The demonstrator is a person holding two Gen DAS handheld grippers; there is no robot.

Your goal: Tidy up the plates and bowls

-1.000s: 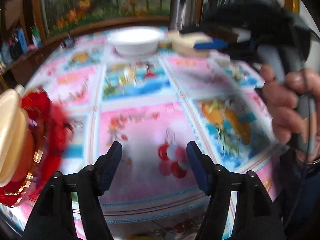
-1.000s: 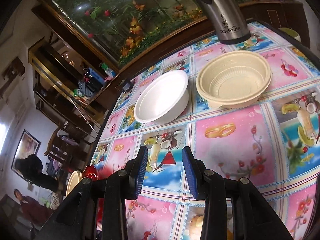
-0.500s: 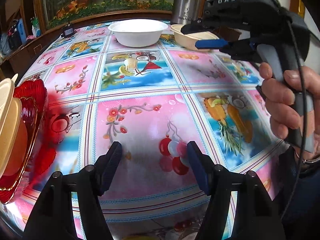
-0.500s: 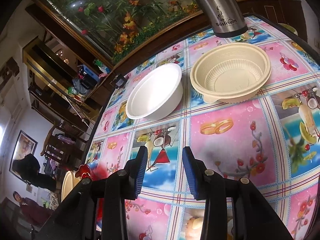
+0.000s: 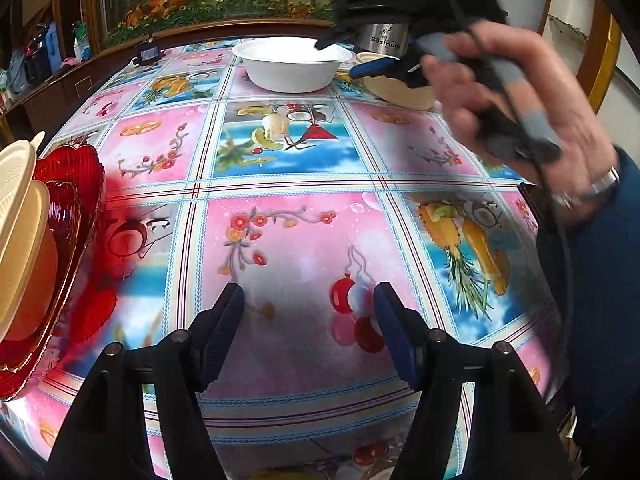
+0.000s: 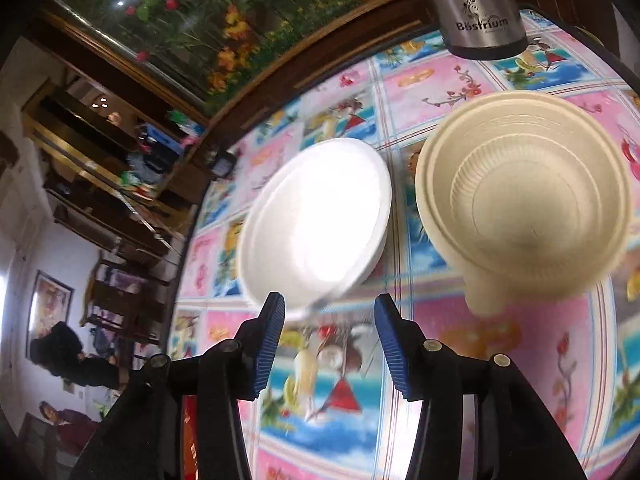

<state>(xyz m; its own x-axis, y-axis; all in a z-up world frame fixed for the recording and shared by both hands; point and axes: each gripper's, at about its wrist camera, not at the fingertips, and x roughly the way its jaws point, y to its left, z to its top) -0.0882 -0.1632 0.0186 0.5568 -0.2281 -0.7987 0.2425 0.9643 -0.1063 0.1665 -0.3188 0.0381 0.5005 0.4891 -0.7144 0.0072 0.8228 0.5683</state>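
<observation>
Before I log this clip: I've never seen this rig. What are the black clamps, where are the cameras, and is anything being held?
The clamps are hand-held two-finger grippers, each with a camera looking along its fingers. The left camera shows the left gripper open over the patterned tablecloth, a red plate stacked with cream dishes, and the person's hand carrying the other gripper. The right gripper is opening, empty, near a white bowl beside a cream bowl and a steel flask. Nothing is held.
</observation>
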